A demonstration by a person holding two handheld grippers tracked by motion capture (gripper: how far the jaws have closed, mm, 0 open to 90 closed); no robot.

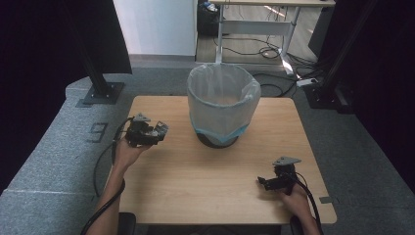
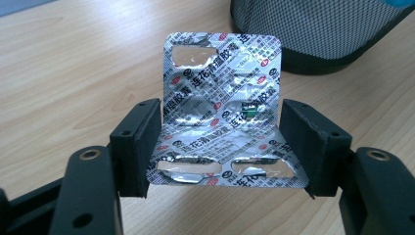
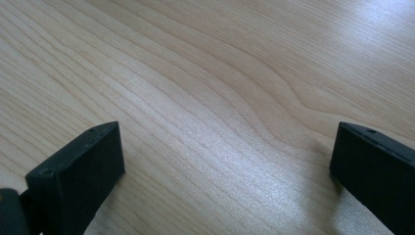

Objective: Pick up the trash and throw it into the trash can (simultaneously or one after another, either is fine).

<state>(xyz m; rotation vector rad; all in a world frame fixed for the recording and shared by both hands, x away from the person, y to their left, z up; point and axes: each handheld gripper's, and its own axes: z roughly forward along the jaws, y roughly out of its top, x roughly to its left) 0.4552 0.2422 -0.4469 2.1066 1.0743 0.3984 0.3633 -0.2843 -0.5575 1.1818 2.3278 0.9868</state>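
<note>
The left gripper [image 2: 220,147] is pinching a bent foil pill sheet [image 2: 222,107] above the counter [image 1: 215,181], so it should be kept squeezed (the foil buckles easily) until over the lined bin [image 1: 223,105], while the right gripper [image 1: 268,183] is resting spread apart.

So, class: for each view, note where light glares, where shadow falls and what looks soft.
High view: dark at both sides, the lined bin lit palely. Left gripper view: glare on the foil blister pack clamped in the left gripper. Right gripper view: bright sheen on the table, soft shadows beside the open right gripper.
</note>
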